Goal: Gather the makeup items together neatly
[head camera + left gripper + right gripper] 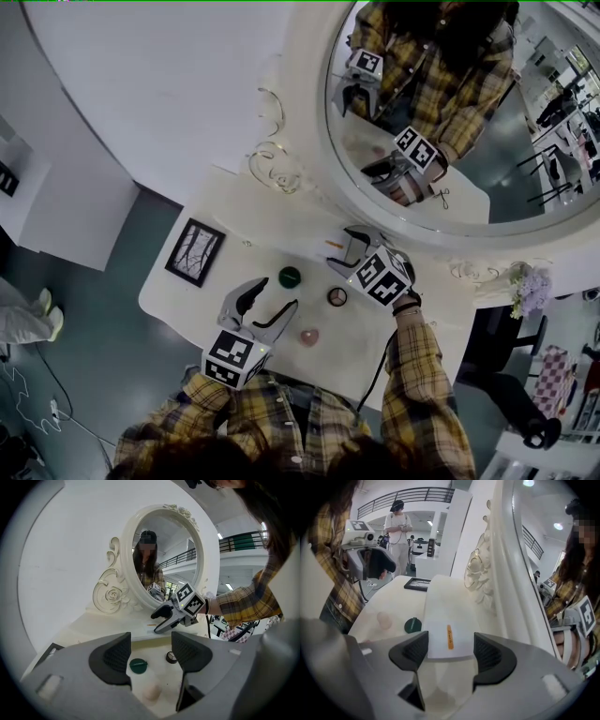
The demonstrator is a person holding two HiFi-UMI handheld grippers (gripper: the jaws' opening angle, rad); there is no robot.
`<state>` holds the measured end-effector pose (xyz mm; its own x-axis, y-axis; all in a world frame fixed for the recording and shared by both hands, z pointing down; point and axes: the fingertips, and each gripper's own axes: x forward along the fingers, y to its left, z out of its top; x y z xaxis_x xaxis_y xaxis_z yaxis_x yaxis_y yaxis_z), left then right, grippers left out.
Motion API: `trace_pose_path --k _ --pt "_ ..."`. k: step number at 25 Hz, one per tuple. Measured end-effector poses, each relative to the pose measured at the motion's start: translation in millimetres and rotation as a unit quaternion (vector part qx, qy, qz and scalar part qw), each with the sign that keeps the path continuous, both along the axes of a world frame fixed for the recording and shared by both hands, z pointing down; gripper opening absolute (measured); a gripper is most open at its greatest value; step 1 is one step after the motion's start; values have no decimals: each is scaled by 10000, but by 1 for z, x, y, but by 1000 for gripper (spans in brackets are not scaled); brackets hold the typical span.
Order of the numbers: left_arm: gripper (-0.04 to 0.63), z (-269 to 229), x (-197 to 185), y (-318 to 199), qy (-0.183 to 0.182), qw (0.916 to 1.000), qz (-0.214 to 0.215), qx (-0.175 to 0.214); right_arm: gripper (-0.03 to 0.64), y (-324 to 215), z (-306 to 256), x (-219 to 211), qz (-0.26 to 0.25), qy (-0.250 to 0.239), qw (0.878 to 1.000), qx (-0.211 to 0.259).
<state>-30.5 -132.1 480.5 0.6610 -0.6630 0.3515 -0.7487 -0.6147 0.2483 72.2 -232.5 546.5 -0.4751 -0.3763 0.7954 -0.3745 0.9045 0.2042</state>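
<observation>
Stick of orange makeup point(449, 636) lies just ahead of the right tool point(450, 651), jaws apart, empty.

Left claw point(275, 298) jaws apart, right claw point(342, 251) jaws apart, tilted downward

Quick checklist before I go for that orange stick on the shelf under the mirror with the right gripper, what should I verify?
1. Right gripper jaws apart with nothing held: ok.
2. Orange stick centred in the gap between the jaws: ok.
3. Pads on the stick: not ok, it lies ahead of the tips.
4. Left gripper open, empty and well apart from the right one: ok.
5. Other items gathered: not ok, green compact, small round pot and pink item lie apart on the lower table.
6. Whether the stick will roll when touched: cannot tell.
</observation>
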Motion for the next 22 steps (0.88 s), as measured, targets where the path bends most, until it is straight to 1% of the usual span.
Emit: trace_pose_path --k 2,7,12,17,22 --pt "262 0 0 0 -2 10000 3 1 304 -3 1 -2 161 -56 9999 -4" --pt "262 -3 0 1 8 10000 16 24 301 -3 -2 0 281 -103 9995 58" --pt "262 -3 3 3 12 9999 93 39 301 4 -24 9 533 -459 9973 195" --pt "262 -3 10 8 30 9997 240 43 301 37 -39 22 917 -761 9925 273" --pt "262 0 14 14 28 9994 340 16 301 88 -23 29 1509 -1132 9820 110"
